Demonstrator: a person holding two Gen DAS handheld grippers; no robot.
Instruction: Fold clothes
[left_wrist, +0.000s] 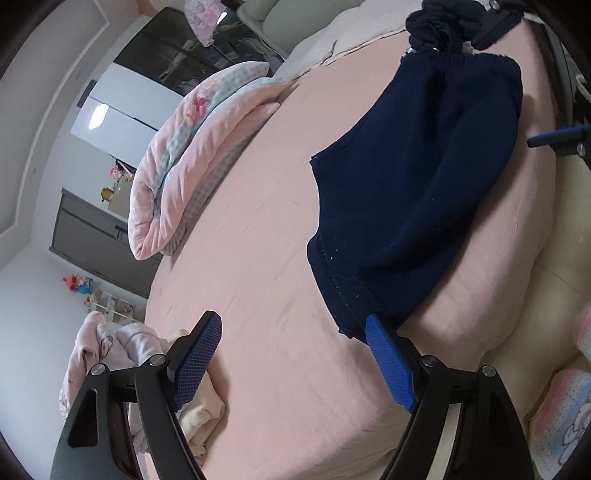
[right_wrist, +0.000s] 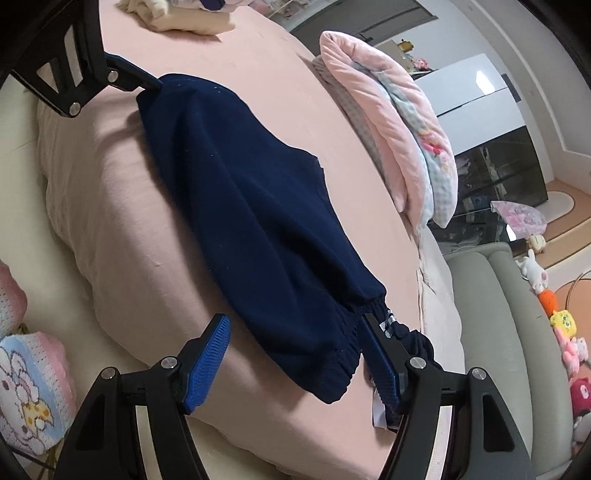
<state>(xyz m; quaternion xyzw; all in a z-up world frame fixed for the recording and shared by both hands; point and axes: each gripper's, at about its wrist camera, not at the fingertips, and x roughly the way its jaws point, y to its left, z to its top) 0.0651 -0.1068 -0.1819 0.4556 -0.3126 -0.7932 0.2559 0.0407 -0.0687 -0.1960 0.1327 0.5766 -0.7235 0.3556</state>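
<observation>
Trousers (left_wrist: 417, 177), navy, folded lengthwise, laid along pink bed (left_wrist: 258, 258) near edge; elastic waistband bunched at right gripper (right_wrist: 295, 363), hem at left gripper (left_wrist: 295, 363). Both grippers spread wide, nothing clamped.

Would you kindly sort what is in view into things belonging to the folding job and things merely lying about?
Job:
navy trousers
left claw
right claw
pink bed sheet

Lying about:
rolled pink quilt
cream garment
plush toys
grey sofa
</observation>
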